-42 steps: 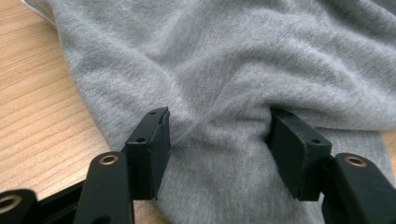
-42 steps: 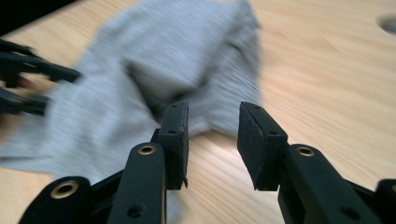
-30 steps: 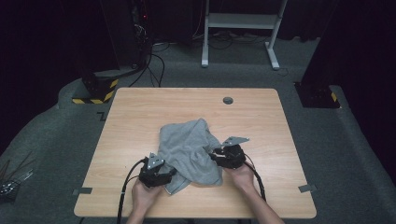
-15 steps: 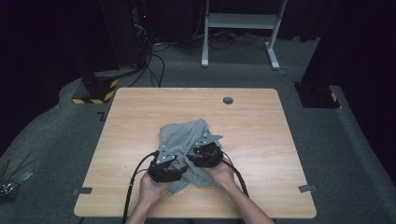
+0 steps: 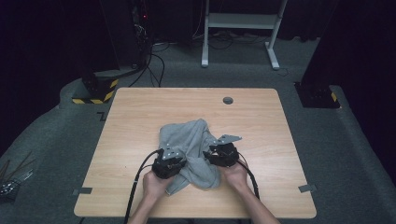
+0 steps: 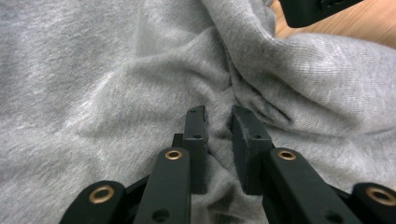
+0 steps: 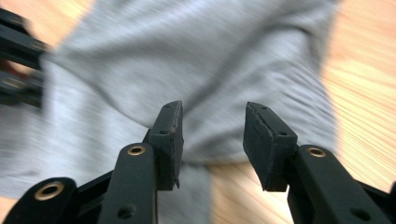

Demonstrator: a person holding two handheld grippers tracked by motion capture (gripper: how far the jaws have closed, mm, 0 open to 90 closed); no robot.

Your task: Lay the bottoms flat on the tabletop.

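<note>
A crumpled grey cloth (image 5: 187,137) lies in the middle of the wooden table (image 5: 140,107). My left gripper (image 5: 171,157) rests on the cloth's near left part. In the left gripper view its jaws (image 6: 218,116) have just been closing and pinch a puckered fold of the cloth (image 6: 116,70). My right gripper (image 5: 222,154) sits at the cloth's near right edge. Its jaws (image 7: 212,116) stand open above the blurred cloth (image 7: 187,60) with nothing pressed between them. The right gripper's black body (image 6: 317,9) shows beyond the fold.
A round grommet hole (image 5: 228,100) sits near the table's far edge. Grey tape marks (image 5: 84,190) (image 5: 304,188) lie at the near corners. Beyond the table stand a white desk frame (image 5: 233,23) and a yellow-black striped base (image 5: 93,93) on dark carpet.
My left gripper has moved forward and right onto the cloth. The right gripper swung left toward it, then back right. The cloth is bunched up more between them.
</note>
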